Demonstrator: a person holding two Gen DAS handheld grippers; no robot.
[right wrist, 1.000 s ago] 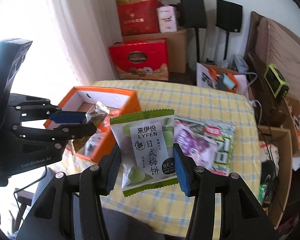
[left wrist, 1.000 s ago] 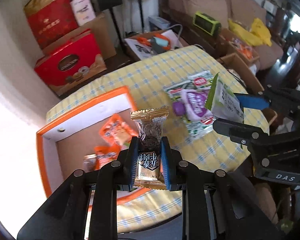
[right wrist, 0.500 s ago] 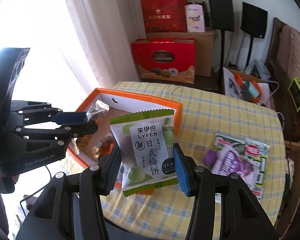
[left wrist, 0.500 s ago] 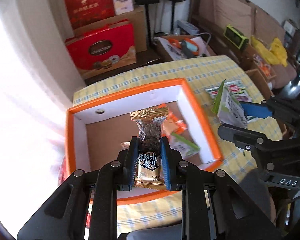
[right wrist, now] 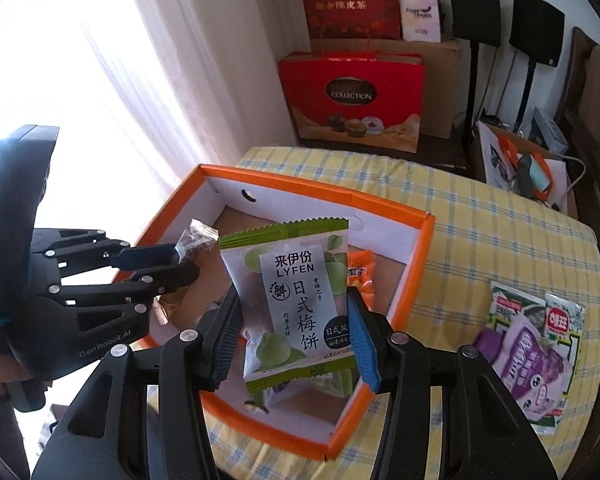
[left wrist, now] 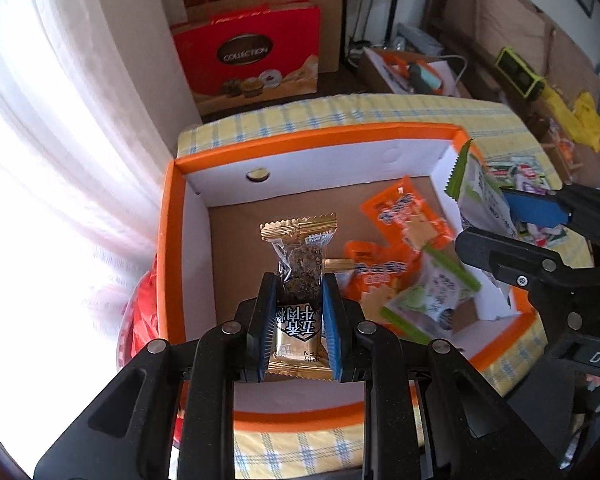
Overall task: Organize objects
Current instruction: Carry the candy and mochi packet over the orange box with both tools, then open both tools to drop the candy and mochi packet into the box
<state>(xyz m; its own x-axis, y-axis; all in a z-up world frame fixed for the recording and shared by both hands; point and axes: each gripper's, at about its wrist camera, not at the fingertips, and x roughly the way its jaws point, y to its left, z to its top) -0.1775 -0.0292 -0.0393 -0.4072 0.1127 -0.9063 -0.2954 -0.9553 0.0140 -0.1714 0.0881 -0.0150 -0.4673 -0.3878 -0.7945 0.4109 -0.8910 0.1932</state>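
Gold-wrapped snack (left wrist: 298,276), long axis along the fingers, is clamped in the left hand-held gripper (left wrist: 299,300) above the orange box (left wrist: 162,240). Right hand-held gripper (right wrist: 296,320) is clamped on the green plum-cake packet (right wrist: 290,300), upright, print facing the camera, over the same box on the worktop (right wrist: 500,240).

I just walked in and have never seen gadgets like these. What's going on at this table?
A person is tidying snacks into an orange-rimmed cardboard box on a yellow checked tablecloth, using two hand-held grippers. The left gripper clamps a gold-wrapped dark snack bar above the box; the right gripper clamps a green-and-white plum cake packet over it too. Orange packets already lie inside, and a purple pouch waits on the cloth.
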